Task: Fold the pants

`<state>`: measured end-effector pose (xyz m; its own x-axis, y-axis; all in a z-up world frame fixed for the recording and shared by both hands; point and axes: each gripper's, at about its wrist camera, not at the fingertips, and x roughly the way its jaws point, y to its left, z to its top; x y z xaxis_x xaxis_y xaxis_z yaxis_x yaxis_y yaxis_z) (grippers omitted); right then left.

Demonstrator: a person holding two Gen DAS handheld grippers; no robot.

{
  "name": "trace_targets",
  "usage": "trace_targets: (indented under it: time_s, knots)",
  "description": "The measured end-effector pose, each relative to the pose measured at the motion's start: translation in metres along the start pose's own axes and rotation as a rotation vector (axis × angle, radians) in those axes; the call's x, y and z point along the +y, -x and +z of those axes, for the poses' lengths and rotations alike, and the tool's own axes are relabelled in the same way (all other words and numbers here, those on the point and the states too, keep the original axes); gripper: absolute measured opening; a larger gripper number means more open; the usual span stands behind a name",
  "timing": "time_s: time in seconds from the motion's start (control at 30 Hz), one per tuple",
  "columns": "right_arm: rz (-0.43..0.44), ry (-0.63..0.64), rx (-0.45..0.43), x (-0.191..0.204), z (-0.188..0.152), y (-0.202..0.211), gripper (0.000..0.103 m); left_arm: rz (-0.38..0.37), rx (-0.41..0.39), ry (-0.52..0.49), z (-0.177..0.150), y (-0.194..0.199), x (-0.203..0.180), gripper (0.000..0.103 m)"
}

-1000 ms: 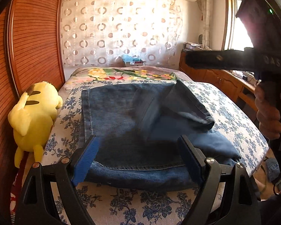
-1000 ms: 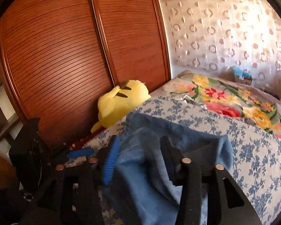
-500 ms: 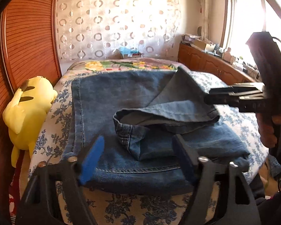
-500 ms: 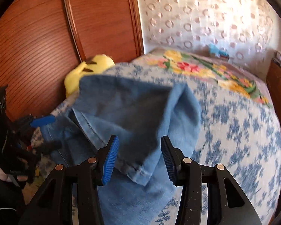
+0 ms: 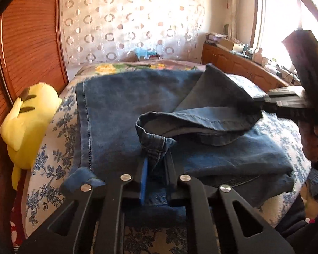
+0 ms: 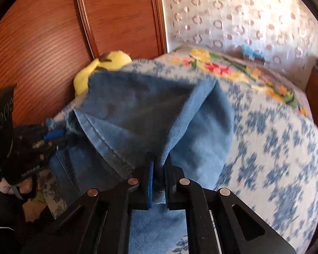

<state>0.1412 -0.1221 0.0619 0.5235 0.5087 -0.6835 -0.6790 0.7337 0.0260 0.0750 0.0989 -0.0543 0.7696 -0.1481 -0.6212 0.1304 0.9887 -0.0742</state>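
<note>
Counts: one pair of jeans [image 5: 120, 105] on one bed [image 5: 53, 139] with a blue floral cover. Two grippers: left gripper [image 5: 155, 165] at 6 o'clock in its own view, right gripper [image 6: 159, 169] at 6 o'clock in its own. One yellow plush toy [image 5: 25, 118] at 9 o'clock in the left view. One window [image 5: 279, 14] at 2 o'clock.
</note>
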Motion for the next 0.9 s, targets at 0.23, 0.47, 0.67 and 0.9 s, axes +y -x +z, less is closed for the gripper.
trace_targets:
  time_s: [0.23,0.47,0.67,0.9]
  knots:
    - [0.006,0.042,-0.138,0.004,0.057,0.036,0.005,-0.032,-0.118,0.024,0.002,0.04,-0.007,0.011]
    - [0.025,0.12,-0.167,0.034,0.113,0.027,0.004,-0.049,-0.165,0.067,-0.006,0.066,0.002,0.011]
    - [0.058,0.138,-0.124,0.054,0.142,-0.025,0.004,-0.018,-0.133,0.098,-0.019,0.068,0.018,0.011]
    - [0.084,0.129,-0.044,0.06,0.158,-0.096,0.006,-0.001,-0.075,0.127,-0.034,0.062,0.031,0.012]
